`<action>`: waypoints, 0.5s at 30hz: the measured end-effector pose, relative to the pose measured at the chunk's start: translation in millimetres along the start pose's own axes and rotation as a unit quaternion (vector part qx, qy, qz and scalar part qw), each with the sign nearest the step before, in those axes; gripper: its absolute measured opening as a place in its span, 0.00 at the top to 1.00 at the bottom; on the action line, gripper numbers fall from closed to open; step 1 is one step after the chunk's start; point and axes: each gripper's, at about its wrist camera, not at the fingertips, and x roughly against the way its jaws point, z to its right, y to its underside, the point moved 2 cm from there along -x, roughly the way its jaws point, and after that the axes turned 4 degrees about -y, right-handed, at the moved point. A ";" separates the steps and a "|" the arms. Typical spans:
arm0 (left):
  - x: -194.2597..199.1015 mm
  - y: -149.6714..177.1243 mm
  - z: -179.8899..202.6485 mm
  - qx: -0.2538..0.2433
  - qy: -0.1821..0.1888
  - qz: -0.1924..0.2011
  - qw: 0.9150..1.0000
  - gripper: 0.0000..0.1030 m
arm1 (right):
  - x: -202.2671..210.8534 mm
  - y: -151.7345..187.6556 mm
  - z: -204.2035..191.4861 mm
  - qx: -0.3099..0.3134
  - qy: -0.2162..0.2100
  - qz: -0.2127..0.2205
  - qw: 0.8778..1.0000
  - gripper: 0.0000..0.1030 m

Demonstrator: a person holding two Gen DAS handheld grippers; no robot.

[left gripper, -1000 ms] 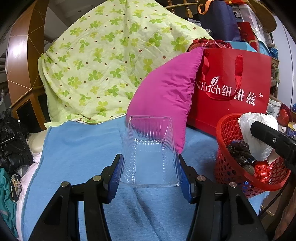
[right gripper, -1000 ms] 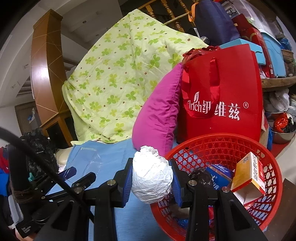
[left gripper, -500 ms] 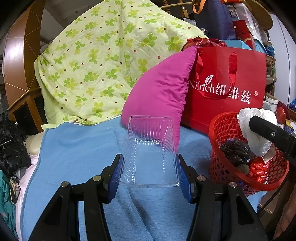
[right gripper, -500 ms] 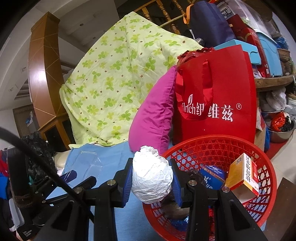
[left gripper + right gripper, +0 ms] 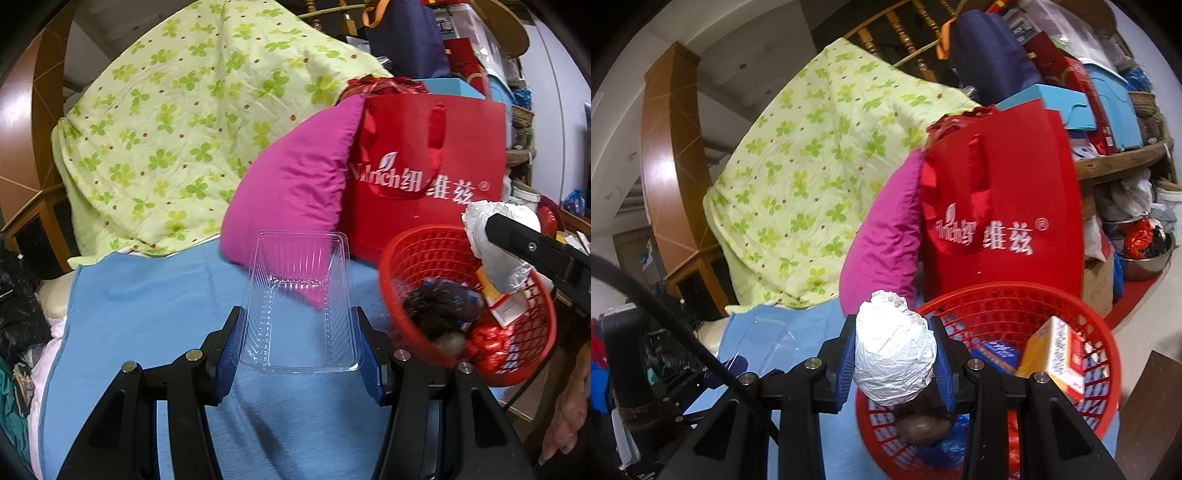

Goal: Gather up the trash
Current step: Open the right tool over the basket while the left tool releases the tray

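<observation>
My left gripper (image 5: 300, 343) is shut on a clear plastic tray (image 5: 299, 299), held above the blue cloth (image 5: 147, 302) a little left of the red basket (image 5: 524, 354). My right gripper (image 5: 894, 356) is shut on a crumpled white paper ball (image 5: 894, 350), which hangs over the near left rim of the red basket (image 5: 997, 291). The basket holds a yellow-and-white box (image 5: 1056, 354), a blue packet and dark scraps. In the left wrist view the paper ball (image 5: 495, 240) and one black finger of the right gripper show above the basket. The left gripper and its clear tray (image 5: 768, 336) appear at lower left of the right wrist view.
A magenta pillow (image 5: 295, 184) and a red shopping bag (image 5: 436, 177) stand right behind the basket. A green clover quilt (image 5: 192, 122) is draped behind the blue cloth. Cluttered shelves (image 5: 1108, 110) fill the right. A person's hand (image 5: 569, 406) shows at lower right.
Both grippers have shifted towards the basket with their loads; the basket sits closer and further left in each view. The paper ball now hangs over the basket's rim.
</observation>
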 end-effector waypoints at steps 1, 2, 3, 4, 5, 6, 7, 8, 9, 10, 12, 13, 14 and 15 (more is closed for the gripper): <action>1.1 -1.9 3.3 -0.002 0.005 0.001 1.000 0.44 | 1.3 -1.5 3.9 -0.004 0.003 0.002 1.000 0.61; 1.7 -3.6 6.6 -0.004 0.010 0.001 1.000 0.44 | 3.6 -3.4 10.2 -0.012 0.006 0.006 1.000 0.61; 2.2 -5.9 10.6 -0.006 0.017 0.000 1.000 0.44 | 5.6 -4.7 15.3 -0.020 0.009 0.009 1.000 0.61; 2.5 -7.9 14.3 -0.007 0.024 -0.001 1.000 0.44 | 7.0 -6.0 19.2 -0.025 0.010 0.011 1.000 0.61; 2.8 -9.8 17.9 -0.008 0.030 -0.001 1.000 0.44 | 8.9 -7.5 25.2 -0.034 0.013 0.013 0.999 0.61; 3.1 -12.2 21.0 -0.009 0.036 -0.002 0.999 0.44 | 10.5 -8.5 29.7 -0.040 0.015 0.014 0.999 0.61; 3.3 -14.9 24.3 -0.009 0.042 -0.002 0.999 0.44 | 11.5 -9.6 32.7 -0.044 0.017 0.016 0.999 0.61; 3.5 -18.1 28.2 -0.008 0.050 -0.003 0.999 0.44 | 13.3 -11.1 38.6 -0.052 0.019 0.018 0.998 0.61; 3.6 -20.7 31.7 -0.008 0.057 -0.003 0.998 0.44 | 14.5 -11.7 41.6 -0.056 0.020 0.019 0.998 0.61; 4.3 -24.0 36.2 -0.008 0.068 -0.002 0.998 0.44 | 16.0 -12.6 45.3 -0.060 0.022 0.021 0.998 0.61; 5.8 -28.9 42.2 -0.009 0.077 0.000 0.997 0.44 | 19.2 -14.1 52.8 -0.069 0.026 0.024 0.997 0.61; 6.6 -31.4 45.7 -0.010 0.081 0.002 0.997 0.44 | 20.4 -14.6 55.8 -0.072 0.027 0.025 0.997 0.61; 7.5 -33.8 49.1 -0.010 0.087 0.005 0.996 0.44 | 21.6 -15.1 58.7 -0.075 0.028 0.026 0.996 0.61; 8.5 -36.6 52.5 -0.010 0.094 0.007 0.996 0.44 | 23.0 -15.7 62.6 -0.080 0.029 0.027 0.996 0.61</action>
